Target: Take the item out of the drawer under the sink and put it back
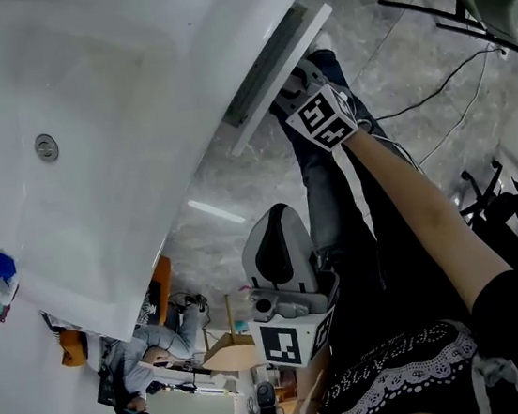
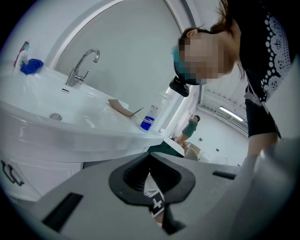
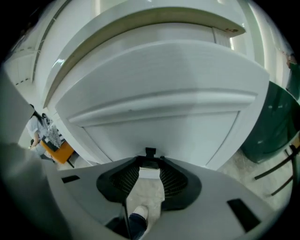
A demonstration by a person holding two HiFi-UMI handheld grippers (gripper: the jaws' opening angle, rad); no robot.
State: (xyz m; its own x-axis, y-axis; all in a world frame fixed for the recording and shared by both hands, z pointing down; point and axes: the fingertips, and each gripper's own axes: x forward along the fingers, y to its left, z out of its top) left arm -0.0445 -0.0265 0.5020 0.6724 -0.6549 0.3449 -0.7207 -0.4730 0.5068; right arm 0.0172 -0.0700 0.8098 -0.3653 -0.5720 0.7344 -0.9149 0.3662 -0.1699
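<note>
Opening stage: my right gripper, jaws apart, reaches the white curved drawer front; left gripper idle, jaws together; item unseen.

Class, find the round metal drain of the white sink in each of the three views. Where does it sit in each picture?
Head view: the round metal drain is at the upper left, inside the basin.
Left gripper view: it is left of centre, below the chrome tap.
Right gripper view: not in it; the unit shows only from outside and below.
Shared landmark: the white sink.
</note>
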